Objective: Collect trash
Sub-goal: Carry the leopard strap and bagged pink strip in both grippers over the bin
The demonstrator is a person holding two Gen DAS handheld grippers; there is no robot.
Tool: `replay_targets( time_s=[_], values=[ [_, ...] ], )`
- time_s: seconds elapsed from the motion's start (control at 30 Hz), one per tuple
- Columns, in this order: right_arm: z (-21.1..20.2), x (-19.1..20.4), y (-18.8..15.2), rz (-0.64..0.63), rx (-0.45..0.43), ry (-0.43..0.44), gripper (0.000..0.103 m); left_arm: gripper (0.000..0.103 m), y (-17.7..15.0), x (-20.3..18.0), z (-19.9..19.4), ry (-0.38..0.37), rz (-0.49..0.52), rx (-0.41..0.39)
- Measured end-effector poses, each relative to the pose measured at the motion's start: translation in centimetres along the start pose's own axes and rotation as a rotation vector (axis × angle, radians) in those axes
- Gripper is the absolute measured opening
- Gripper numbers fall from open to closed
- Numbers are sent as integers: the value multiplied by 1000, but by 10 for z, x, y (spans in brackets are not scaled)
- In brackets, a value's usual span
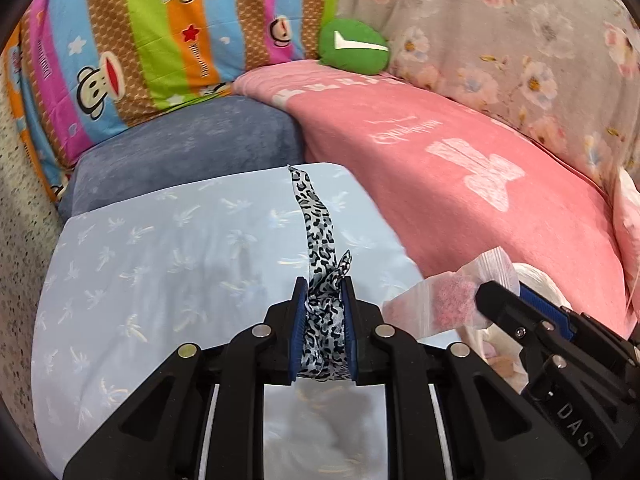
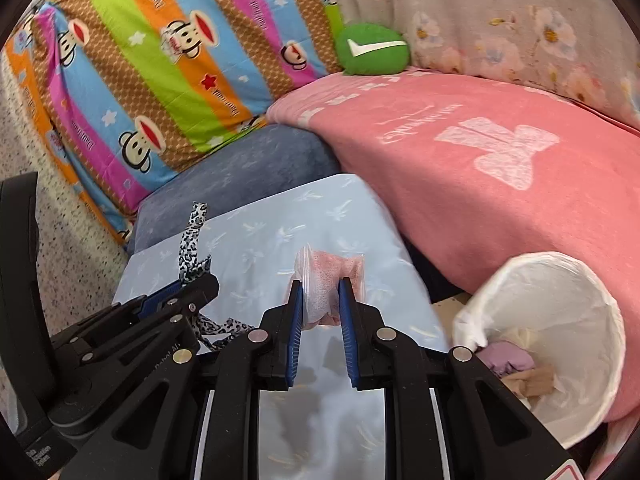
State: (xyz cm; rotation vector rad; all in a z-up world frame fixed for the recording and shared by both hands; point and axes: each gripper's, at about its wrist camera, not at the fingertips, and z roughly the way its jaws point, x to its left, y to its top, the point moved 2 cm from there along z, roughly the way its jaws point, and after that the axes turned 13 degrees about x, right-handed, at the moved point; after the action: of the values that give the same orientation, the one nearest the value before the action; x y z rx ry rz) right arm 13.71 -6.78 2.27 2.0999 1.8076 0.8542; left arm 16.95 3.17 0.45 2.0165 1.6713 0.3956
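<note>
The left claw [image 1: 325,286] is pinched onto a leopard-print ribbon [image 1: 318,224]; the strip is bunched between the blue pads and its free end trails forward over the pale blue sheet [image 1: 160,248]. The right claw [image 2: 319,286] is clamped on a clear bag [image 2: 330,276] with pink material inside, the bag crumpled between its pads and held above the same sheet. Both claws are nearly closed, with only the held things keeping the pads apart. They are side by side, the left one just left of the right in the right wrist view.

A bin [image 2: 600,320] lined with a white bag stands at the right edge of the sheet, against the pink blanket [image 2: 500,184]; crumpled purple and tan scraps lie in it. A green plush [image 2: 372,50] sits at the far edge of the blanket, next to a striped monkey-print cover [image 2: 180,60].
</note>
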Motion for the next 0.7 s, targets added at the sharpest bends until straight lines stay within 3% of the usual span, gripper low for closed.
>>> replay_targets(
  time_s=[0.33, 0.7],
  values=[
    [-42, -56, -17, 81, -54, -26, 17, 17, -17, -62, -11, -47, 103, -13],
    [-71, -91, -40, 125, -85, -59, 17, 17, -33, -110, -18, -88, 180, -6]
  ],
)
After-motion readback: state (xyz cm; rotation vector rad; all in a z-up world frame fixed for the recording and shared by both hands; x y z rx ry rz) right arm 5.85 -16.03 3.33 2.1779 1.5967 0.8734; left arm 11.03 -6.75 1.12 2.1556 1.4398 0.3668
